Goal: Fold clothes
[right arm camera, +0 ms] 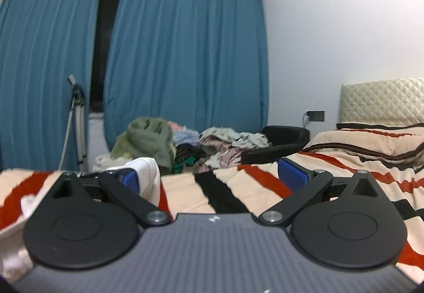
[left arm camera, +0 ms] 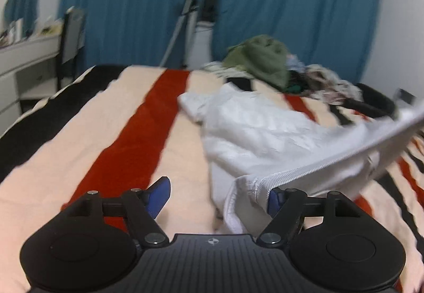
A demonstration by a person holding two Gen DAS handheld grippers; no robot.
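A white garment [left arm camera: 254, 131] lies crumpled on the striped bed cover [left arm camera: 79, 139]. Its ribbed hem runs from my left gripper up toward the right edge of the left wrist view. My left gripper [left arm camera: 217, 192] is open, its blue pads wide apart; the hem drapes over the right fingertip [left arm camera: 274, 200]. My right gripper [right arm camera: 212, 179] is open just above the bed. The white garment [right arm camera: 147, 173] bunches against its left fingertip [right arm camera: 129, 179]; the right fingertip [right arm camera: 292, 176] is bare.
A pile of unfolded clothes topped by a green garment [left arm camera: 265, 57] sits at the far side of the bed, also in the right wrist view [right arm camera: 151, 139]. Blue curtains [right arm camera: 185, 54], a tripod [right arm camera: 76, 118], a desk [left arm camera: 29, 60], a black chair [right arm camera: 283, 142] and a headboard [right arm camera: 381, 102] surround the bed.
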